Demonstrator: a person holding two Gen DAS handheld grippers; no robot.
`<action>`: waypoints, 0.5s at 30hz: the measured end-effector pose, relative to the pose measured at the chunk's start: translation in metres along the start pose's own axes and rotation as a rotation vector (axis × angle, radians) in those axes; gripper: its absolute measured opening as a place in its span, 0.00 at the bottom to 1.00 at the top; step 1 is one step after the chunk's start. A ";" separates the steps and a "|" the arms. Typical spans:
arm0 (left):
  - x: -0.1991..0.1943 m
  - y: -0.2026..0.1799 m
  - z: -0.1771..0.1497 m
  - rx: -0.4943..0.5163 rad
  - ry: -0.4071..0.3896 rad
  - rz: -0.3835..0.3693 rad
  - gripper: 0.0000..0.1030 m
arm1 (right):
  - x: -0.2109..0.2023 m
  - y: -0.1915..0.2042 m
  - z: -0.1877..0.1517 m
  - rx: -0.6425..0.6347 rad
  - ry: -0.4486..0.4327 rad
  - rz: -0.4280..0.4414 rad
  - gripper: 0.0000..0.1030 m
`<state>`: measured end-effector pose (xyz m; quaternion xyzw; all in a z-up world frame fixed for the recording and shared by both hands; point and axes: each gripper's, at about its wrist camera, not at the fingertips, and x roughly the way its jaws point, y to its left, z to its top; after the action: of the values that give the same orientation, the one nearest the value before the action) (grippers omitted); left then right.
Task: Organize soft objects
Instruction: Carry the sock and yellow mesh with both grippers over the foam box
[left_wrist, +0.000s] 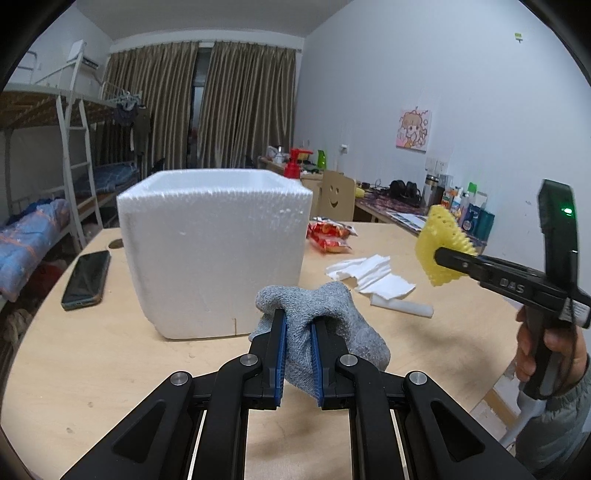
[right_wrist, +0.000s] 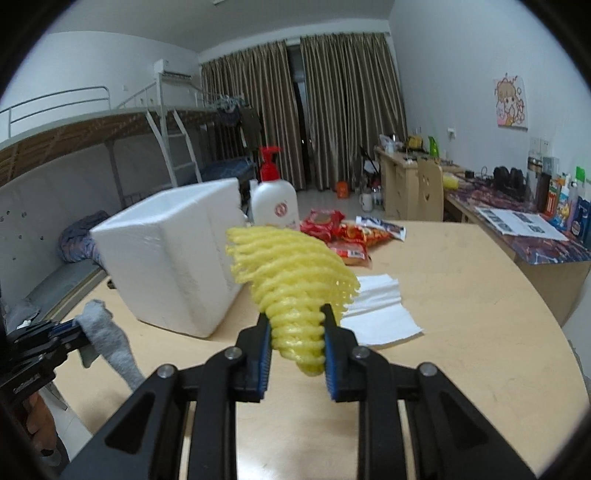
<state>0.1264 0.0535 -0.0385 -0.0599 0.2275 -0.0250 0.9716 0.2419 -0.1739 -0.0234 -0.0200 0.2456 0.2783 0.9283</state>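
Left gripper (left_wrist: 297, 325) is pinched tight on a grey knit sock (left_wrist: 325, 325); right gripper (right_wrist: 295, 317) clamps a yellow foam mesh sleeve (right_wrist: 291, 280), both held above the round wooden table (right_wrist: 461, 332). Big white styrofoam box (left_wrist: 214, 251) sits right ahead, blocking most of the red-capped pump bottle (left_wrist: 294, 164). White tissues (left_wrist: 373, 275), red snack packets (left_wrist: 328, 236) and a black phone (left_wrist: 86, 278) lie around. Can't see inside the box.

- The walls (left_wrist: 406, 74) are plain white, with a cartoon poster (left_wrist: 413, 130) on one.
- Long brown curtains (left_wrist: 221, 103) cover the far window.
- A metal bunk bed (right_wrist: 110, 140) with a ladder (left_wrist: 75, 162) stands along one side.
- A wooden desk (right_wrist: 406, 177) stands near the curtains.
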 end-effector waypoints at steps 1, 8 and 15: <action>-0.004 -0.001 0.000 0.003 -0.006 0.004 0.13 | -0.007 0.002 0.000 0.001 -0.015 0.007 0.27; -0.032 -0.010 0.006 0.017 -0.050 0.030 0.13 | -0.043 0.014 -0.005 0.002 -0.089 0.044 0.27; -0.059 -0.020 0.010 0.041 -0.092 0.056 0.13 | -0.074 0.025 -0.012 -0.006 -0.151 0.077 0.27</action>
<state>0.0773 0.0389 -0.0010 -0.0349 0.1836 0.0004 0.9824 0.1703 -0.1925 0.0028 0.0078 0.1746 0.3153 0.9328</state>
